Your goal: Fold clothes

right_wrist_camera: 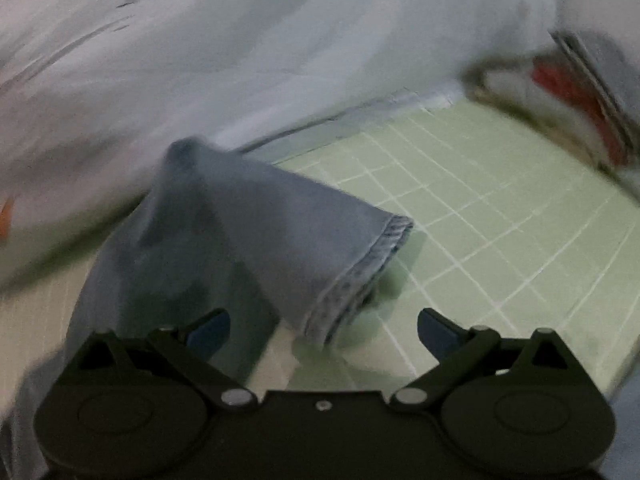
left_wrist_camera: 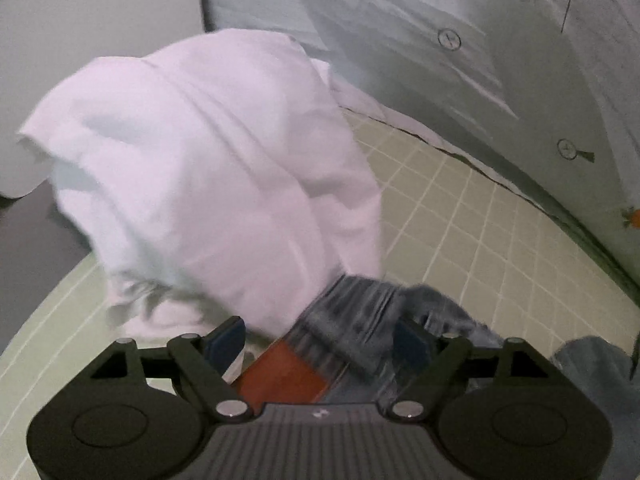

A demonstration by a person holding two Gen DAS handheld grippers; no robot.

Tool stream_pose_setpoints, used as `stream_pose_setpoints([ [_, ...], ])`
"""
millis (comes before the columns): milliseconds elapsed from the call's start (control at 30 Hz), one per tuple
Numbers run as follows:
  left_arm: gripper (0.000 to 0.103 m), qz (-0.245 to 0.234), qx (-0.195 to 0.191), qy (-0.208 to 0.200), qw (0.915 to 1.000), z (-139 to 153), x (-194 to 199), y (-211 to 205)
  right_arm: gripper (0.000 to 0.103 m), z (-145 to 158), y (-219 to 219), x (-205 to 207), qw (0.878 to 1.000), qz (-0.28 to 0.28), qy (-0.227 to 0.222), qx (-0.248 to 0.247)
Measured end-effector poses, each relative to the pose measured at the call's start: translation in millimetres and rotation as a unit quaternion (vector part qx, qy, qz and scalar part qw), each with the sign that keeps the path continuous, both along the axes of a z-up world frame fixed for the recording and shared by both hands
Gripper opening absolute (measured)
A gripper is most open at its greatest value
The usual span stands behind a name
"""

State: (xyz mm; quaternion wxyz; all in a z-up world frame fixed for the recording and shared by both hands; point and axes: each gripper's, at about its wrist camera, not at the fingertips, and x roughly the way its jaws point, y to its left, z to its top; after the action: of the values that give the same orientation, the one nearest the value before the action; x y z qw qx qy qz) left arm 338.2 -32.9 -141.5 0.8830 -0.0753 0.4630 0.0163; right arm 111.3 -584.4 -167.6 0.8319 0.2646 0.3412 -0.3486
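Note:
In the left wrist view a crumpled white garment (left_wrist_camera: pixel 208 168) lies bunched on the green grid mat (left_wrist_camera: pixel 460 208). My left gripper (left_wrist_camera: pixel 320 340) is open, its blue pads apart, right over a grey ribbed cuff with a red-brown patch (left_wrist_camera: pixel 352 332). In the right wrist view a blue denim piece with a stitched hem (right_wrist_camera: pixel 256 232) lies folded on the mat (right_wrist_camera: pixel 500 208). My right gripper (right_wrist_camera: pixel 324 330) is open just behind the denim hem; its left pad (right_wrist_camera: pixel 208 334) is against the denim.
A pale blue shirt with buttons (left_wrist_camera: pixel 460 40) hangs or lies at the mat's far edge and also shows in the right wrist view (right_wrist_camera: pixel 240 48). A blurred red and white thing (right_wrist_camera: pixel 572 92) is at the far right. More denim (left_wrist_camera: pixel 592 364) lies at the right.

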Motion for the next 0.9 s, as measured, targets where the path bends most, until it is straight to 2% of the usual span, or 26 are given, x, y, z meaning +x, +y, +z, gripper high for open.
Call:
stream_pose_setpoints([
  [67, 0.083, 0.017, -0.027, 0.007, 0.9995, -7.5, 1.6, 3.1, 0.092, -7.4, -17.4, 7.5, 0.999, -0.039, -0.014, 0.033],
  [133, 0.08, 0.035, -0.055, 0.014, 0.9978, -15.0, 2.4, 6.9, 0.076, -11.4, -28.8, 8.2, 0.996, -0.056, -0.037, 0.066],
  [167, 0.074, 0.044, -0.069, 0.018, 0.9964, -18.7, 2.7, 8.7, 0.068, -12.4, -32.8, 7.2, 0.994, -0.058, -0.046, 0.077],
  [200, 0.063, 0.053, -0.084, 0.022, 0.9948, -22.5, 3.1, 10.6, 0.053, -12.2, -35.1, 6.4, 0.994, -0.056, -0.05, 0.08],
  [233, 0.058, 0.055, -0.087, 0.02, 0.9945, -22.8, 1.7, 9.8, 0.037, -11.4, -36.6, 5.8, 0.994, -0.051, -0.051, 0.079],
  [300, 0.037, 0.051, -0.085, 0.012, 0.995, -19.9, -1.8, 5.2, 0.023, -4.2, -36.3, 1.1, 0.996, -0.045, -0.055, 0.057],
  [400, 0.029, 0.044, -0.047, 0.006, 0.9979, -10.5, 0.5, -6.9, 0.02, 23.6, -36.4, -16.0, 0.997, -0.062, -0.042, -0.026],
  [467, 0.028, 0.045, -0.042, 0.007, 0.9981, -9.2, 1.6, -7.8, 0.02, 47.2, -38.7, -31.4, 0.992, -0.075, -0.038, -0.089],
  [633, 0.028, 0.042, -0.03, 0.01, 0.9986, -8.8, 3.8, -10.6, 0.019, 107.3, -53.1, -76.0, 0.969, -0.103, -0.034, -0.222],
  [767, 0.028, 0.045, -0.028, 0.015, 0.9985, -9.7, 7.4, -11.7, 0.019, 121.7, -69.0, -103.2, 0.955, -0.125, 0.006, -0.269],
  [900, 0.029, 0.042, -0.026, 0.016, 0.9987, -8.8, 7.0, -9.7, 0.02, 112.4, -78.7, -123.8, 0.954, -0.146, 0.031, -0.258],
])
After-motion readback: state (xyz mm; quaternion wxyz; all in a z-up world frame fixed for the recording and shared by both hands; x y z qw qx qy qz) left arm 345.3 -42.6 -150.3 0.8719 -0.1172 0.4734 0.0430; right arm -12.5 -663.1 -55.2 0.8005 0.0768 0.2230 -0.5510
